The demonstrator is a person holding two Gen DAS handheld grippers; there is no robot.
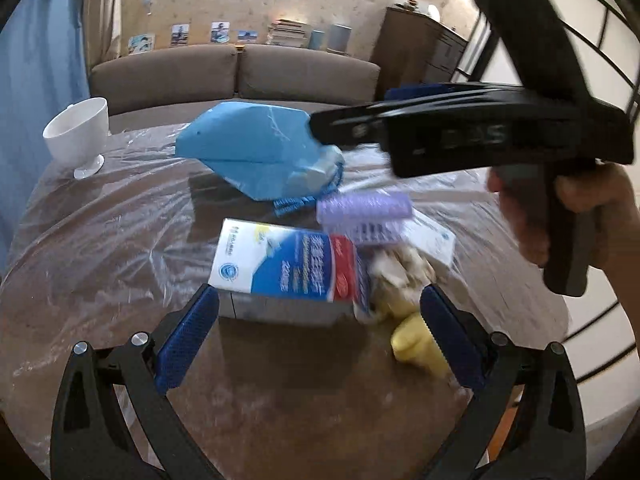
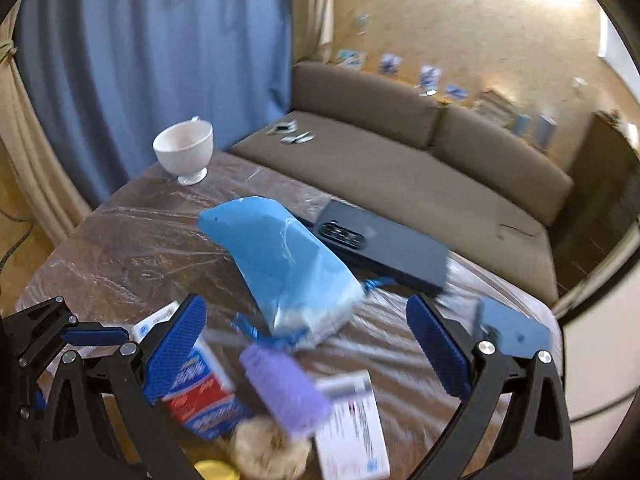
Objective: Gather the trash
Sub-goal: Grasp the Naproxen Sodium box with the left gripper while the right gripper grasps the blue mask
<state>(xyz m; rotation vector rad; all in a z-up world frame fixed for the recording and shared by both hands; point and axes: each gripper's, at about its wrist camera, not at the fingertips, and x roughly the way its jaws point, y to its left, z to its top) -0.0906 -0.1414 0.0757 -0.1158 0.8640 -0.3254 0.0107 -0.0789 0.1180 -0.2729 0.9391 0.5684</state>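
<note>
Table (image 1: 100, 240), round, brown, covered in clear plastic film, carrying the trash pile. Light-blue drawstring bag (image 1: 256, 152), long axis left to right, mouth toward the right, at centre. White-blue-red carton (image 1: 280, 260) lying flat just near of it. Lilac ridged roller (image 1: 364, 212), axis left to right, touching the carton's right end. White footed cup (image 1: 78, 136) far left, well apart. Left gripper (image 1: 320, 312) low, jaws apart astride the carton. Right gripper (image 2: 308, 344) above the pile, jaws wide, empty.
</note>
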